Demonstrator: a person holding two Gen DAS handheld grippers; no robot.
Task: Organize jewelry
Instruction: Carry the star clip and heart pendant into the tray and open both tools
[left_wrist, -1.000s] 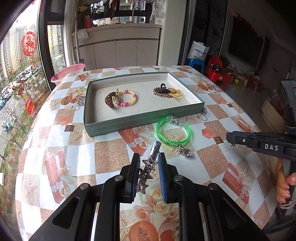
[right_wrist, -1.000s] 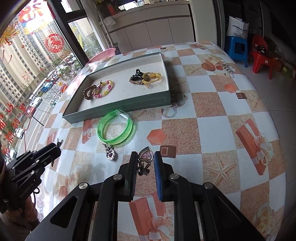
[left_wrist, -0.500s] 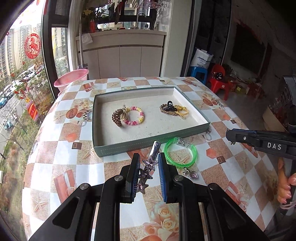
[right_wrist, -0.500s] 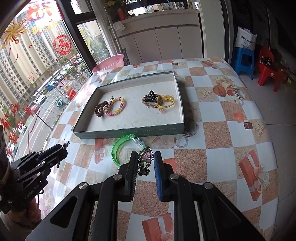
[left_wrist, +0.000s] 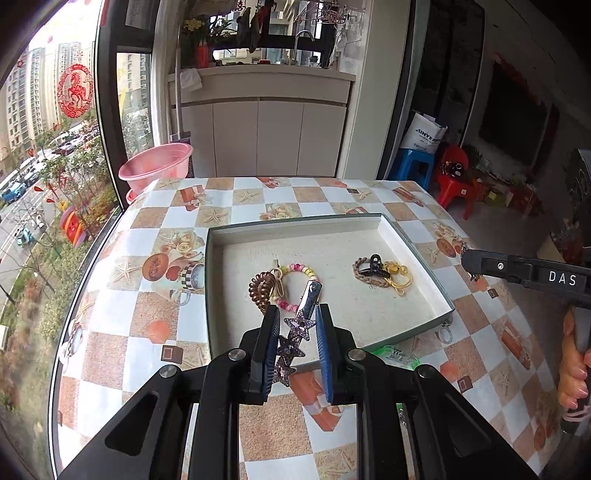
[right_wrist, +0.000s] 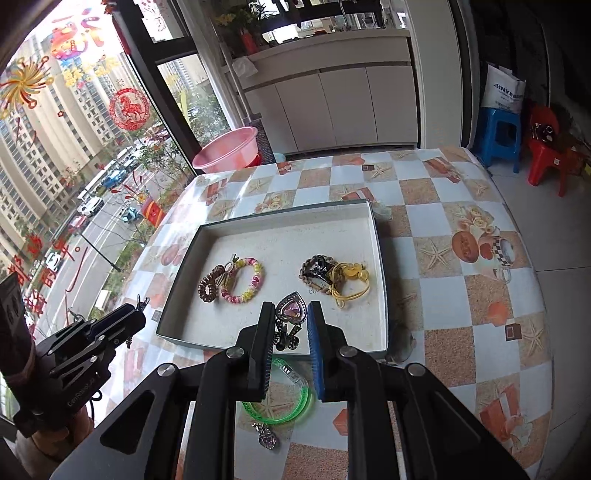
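My left gripper is shut on a purple star hair clip, held above the near edge of the grey-green tray. My right gripper is shut on a pink heart hair clip, also above the tray's near edge. In the tray lie a brown coil tie with a pink-yellow bead bracelet on the left, and a black claw clip with a braided band and yellow ties on the right. A green bracelet and a heart charm lie on the table below my right gripper.
The round table has a checkered floral cloth. A pink basin stands beyond its far left edge by the window. White cabinets stand behind; blue and red stools stand at the right. A small ring lies by the tray's near right corner.
Both grippers have risen and moved forward from over the bare table near the green bracelet to above the tray's near edge, each still holding its clip.
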